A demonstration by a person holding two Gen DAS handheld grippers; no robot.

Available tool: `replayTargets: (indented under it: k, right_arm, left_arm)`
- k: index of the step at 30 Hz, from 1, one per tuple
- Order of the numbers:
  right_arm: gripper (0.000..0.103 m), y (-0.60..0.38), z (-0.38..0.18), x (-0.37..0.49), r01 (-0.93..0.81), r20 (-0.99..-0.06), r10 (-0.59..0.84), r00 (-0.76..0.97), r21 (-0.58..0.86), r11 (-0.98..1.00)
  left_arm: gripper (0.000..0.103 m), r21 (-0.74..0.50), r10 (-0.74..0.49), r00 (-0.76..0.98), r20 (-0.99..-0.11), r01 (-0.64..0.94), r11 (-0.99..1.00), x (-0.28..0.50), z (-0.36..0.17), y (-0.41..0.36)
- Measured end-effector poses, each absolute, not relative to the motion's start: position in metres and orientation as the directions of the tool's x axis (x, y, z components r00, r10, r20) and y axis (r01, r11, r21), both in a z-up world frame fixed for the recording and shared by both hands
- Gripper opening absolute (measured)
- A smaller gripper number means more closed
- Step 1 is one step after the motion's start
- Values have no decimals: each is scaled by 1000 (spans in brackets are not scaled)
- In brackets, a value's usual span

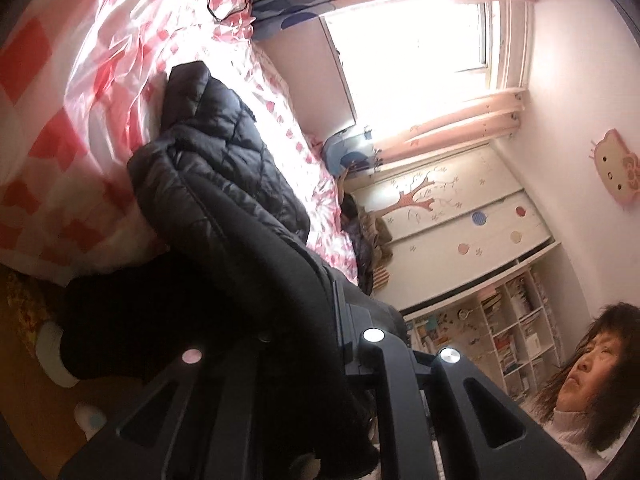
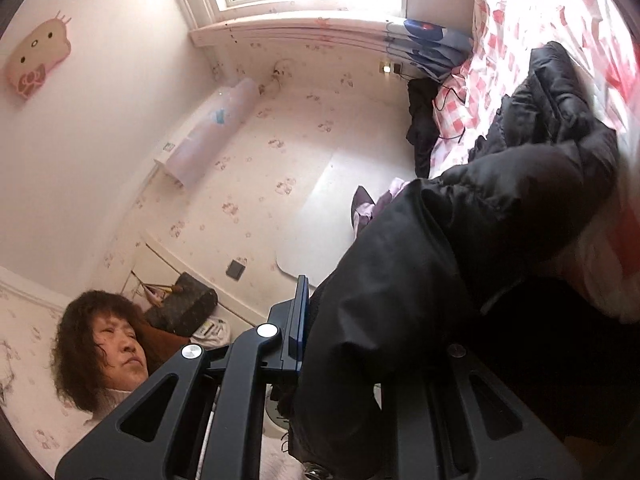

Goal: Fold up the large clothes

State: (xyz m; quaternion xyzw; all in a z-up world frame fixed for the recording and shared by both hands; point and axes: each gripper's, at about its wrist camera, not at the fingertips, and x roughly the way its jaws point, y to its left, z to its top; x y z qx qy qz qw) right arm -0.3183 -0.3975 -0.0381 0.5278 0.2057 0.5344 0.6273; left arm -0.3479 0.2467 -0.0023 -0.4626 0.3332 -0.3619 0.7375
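Note:
A black quilted puffer jacket (image 1: pixel 224 168) lies partly on a bed with a pink and white checked cover (image 1: pixel 80 128). My left gripper (image 1: pixel 320 312) is shut on the jacket's edge, with the fabric draped over its fingers and hanging toward the floor. In the right wrist view, my right gripper (image 2: pixel 316 320) is shut on another part of the same black jacket (image 2: pixel 460 240), which bunches up from the fingers toward the bed (image 2: pixel 520 20). Both views are tilted sideways.
The person (image 1: pixel 588 376) holding the grippers stands close, and also shows in the right wrist view (image 2: pixel 104 344). A bright window (image 1: pixel 412 52), a wardrobe (image 1: pixel 460 220), shelves (image 1: pixel 512 332), a dark garment (image 2: pixel 420 120) at the bed's far end and a handbag (image 2: pixel 180 308).

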Motion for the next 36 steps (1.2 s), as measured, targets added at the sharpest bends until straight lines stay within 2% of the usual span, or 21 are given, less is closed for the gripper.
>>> replayTargets:
  k: [12, 20, 29, 36]
  right_arm:
    - [14, -391, 3, -251, -482, 343, 856, 388, 867, -130]
    - [14, -386, 21, -174, -456, 321, 835, 448, 885, -96]
    - [14, -384, 15, -67, -347, 223, 804, 551, 937, -22]
    - [17, -381, -32, 9, -188, 101, 776, 623, 982, 23]
  left_arm:
    - [11, -922, -816, 573, -70, 276, 273, -279, 41, 246]
    - [11, -923, -790, 613, -37, 283, 262, -185, 64, 243]
    - [11, -949, -751, 658, -60, 196, 248, -78, 50, 242]
    - [11, -956, -715, 684, -145, 89, 279, -9, 17, 237]
